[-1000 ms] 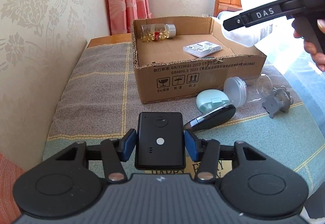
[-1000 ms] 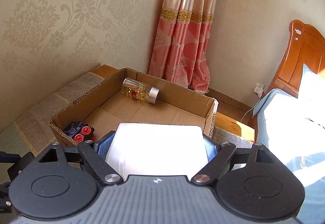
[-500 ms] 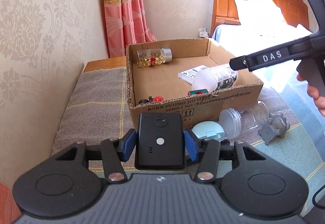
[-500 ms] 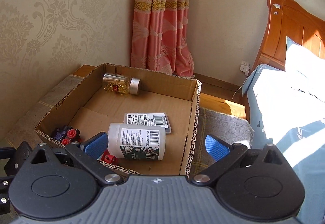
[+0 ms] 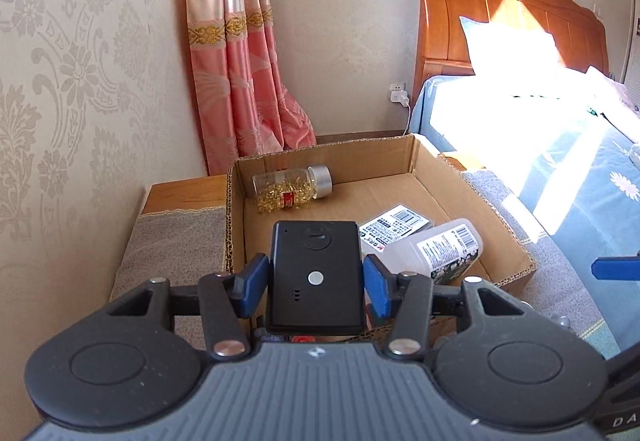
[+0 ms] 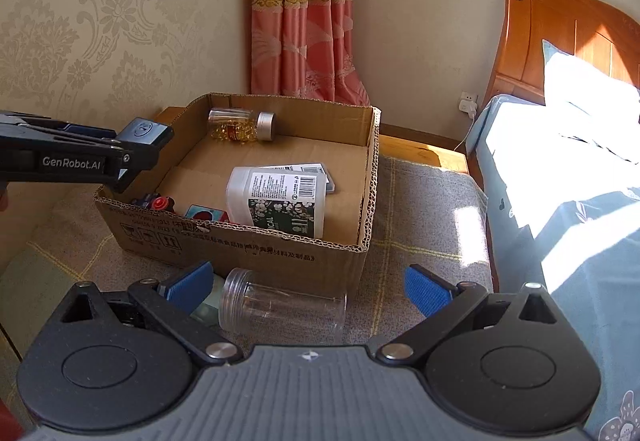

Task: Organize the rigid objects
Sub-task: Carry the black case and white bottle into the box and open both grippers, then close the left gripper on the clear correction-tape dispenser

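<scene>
Two grippers work over the box [image 6: 248, 241]: the left gripper [image 5: 316, 277] pinches a black device [image 5: 316, 273] by its flat sides above it. It looks stiff, light and smooth, so it could slip. The right gripper [image 6: 308, 285], fingers spread, hangs above a clear jar [image 6: 280, 307] outside.

Capsule bottle [image 6: 241, 125] lies at the box's [image 6: 240, 247] back; label bottle [image 6: 276, 201] nearer front, seemingly overlapping a flat pack [image 6: 316, 171]; jar [image 6: 282, 307] before box
</scene>
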A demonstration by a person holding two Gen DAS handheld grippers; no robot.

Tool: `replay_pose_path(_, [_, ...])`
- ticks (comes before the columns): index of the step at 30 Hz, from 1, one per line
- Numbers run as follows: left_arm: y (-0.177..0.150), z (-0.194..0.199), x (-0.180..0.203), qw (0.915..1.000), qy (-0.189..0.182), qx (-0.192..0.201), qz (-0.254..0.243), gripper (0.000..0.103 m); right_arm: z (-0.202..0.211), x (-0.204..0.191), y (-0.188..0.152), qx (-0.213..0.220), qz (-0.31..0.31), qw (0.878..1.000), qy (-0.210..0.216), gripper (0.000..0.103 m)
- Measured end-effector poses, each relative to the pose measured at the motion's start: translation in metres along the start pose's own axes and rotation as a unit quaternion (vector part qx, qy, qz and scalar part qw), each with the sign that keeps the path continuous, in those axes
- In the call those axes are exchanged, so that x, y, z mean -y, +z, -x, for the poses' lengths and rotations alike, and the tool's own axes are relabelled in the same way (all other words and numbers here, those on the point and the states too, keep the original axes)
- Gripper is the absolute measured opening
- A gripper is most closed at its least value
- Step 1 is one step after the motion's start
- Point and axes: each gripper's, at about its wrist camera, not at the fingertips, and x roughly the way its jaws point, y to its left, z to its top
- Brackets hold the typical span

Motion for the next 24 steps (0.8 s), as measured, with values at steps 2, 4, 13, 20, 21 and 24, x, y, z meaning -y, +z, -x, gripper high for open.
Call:
replay_pose_path(2, [0.007,-0.016,0.000,0.9999,0.005,-0.009,0.001,0.051,0.001,0.003,-0.004,-0.004,-0.005,1.000,0.000,0.103])
replay_pose_path(4, [0.012,-0.030,-0.001,0.9999,0.007,-0.015,0.003,0.051,0.002,0.006,-0.009,-0.007,-0.011,1.000,0.001,0.103])
replay_pose_path(13, [0.024,-0.038,-0.004,0.9992,0.039,0.005,0.012,0.099,0.004,0.023,-0.017,-0.007,-0.032,0.999,-0.006,0.103])
replay_pose_path(20, [-0.002,-0.012,0.003,0.9992,0.040,-0.007,-0.001,0.099,0.006,0.023,-0.020,-0.007,-0.030,0.999,-0.009,0.103])
replay_pose_path(21, [-0.008,-0.008,0.005,0.9991,0.040,-0.007,-0.006,0.099,0.006,0.023,-0.021,-0.008,-0.031,0.999,-0.011,0.103])
replay_pose_path(24, [-0.023,0.003,0.008,0.9986,0.049,-0.017,-0.008,0.099,0.008,0.023,-0.025,-0.010,-0.028,0.999,-0.017,0.103])
